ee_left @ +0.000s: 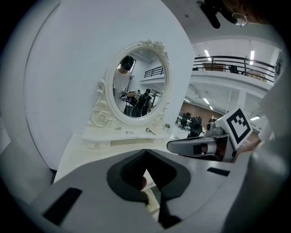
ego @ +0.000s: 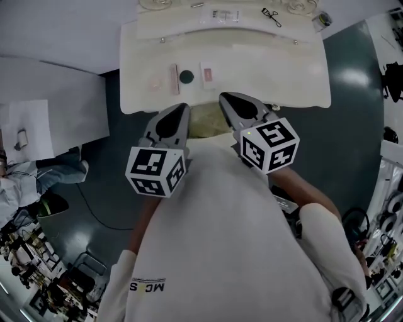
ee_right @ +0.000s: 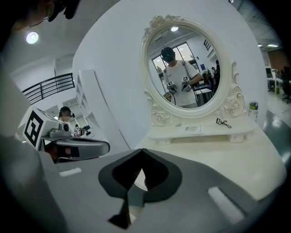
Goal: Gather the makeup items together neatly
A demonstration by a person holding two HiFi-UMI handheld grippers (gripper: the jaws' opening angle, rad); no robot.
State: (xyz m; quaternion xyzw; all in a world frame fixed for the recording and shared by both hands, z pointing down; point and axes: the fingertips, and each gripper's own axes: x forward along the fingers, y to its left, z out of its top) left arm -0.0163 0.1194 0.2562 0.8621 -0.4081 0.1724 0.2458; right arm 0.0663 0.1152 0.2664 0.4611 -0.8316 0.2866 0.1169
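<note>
On the white vanity table (ego: pixel 277 69), near its front edge, lie a pale pink round compact (ego: pixel 155 82), a pink stick (ego: pixel 174 78), a dark green round lid (ego: pixel 186 77) and a small pink-and-white box (ego: pixel 208 74). A black eyelash curler (ego: pixel 271 16) (ee_right: pixel 223 122) rests on the raised shelf under the oval mirror (ee_right: pixel 186 68). My left gripper (ego: pixel 184 107) (ee_left: pixel 145 151) hovers just in front of the table edge, shut and holding nothing. My right gripper (ego: pixel 223 97) (ee_right: pixel 142 151) hangs beside it, also shut and empty.
A small bottle (ee_right: pixel 253 108) stands at the shelf's right end, and a flat labelled strip (ee_right: pixel 193 129) lies mid-shelf. A white sheet (ego: pixel 28 129) lies on a surface at the left, with a seated person (ego: pixel 25 182) below it. Dark floor surrounds the table.
</note>
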